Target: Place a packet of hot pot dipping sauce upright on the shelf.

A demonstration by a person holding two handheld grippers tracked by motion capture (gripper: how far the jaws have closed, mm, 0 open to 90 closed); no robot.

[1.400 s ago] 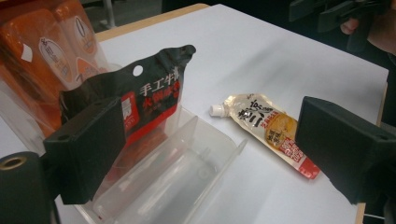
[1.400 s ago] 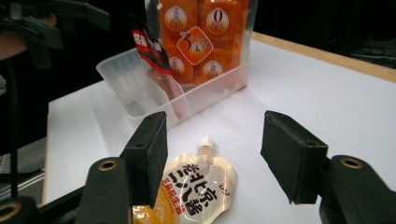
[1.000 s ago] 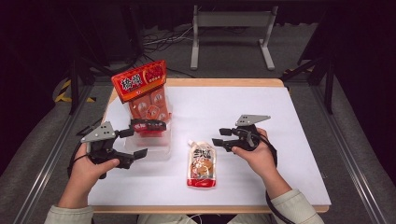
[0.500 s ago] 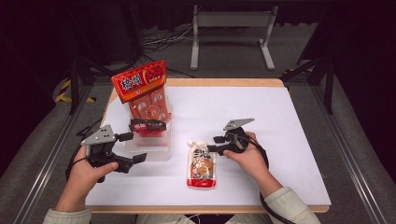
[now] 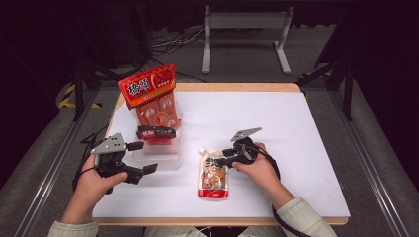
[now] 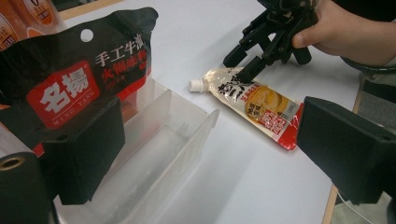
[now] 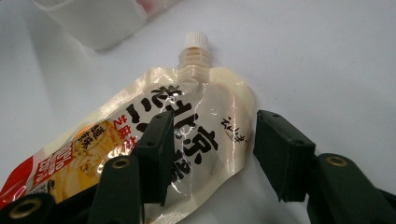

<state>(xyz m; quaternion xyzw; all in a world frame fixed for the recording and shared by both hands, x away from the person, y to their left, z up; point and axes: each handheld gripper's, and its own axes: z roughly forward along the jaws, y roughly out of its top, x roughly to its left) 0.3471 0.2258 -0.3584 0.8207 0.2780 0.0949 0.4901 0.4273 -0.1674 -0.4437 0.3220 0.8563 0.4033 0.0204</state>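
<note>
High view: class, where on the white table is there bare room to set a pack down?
Free: the far right of the table, beyond the right gripper. Crowded: left side, around the clear bin, spouted pouch and left gripper.

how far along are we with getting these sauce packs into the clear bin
Done: a black-and-red packet and a taller red pack stand in the clear bin. In hand: the right gripper, jaws open, is at the spouted pouch lying flat on the table. Left: grip it, lift it, probably bin it.
</note>
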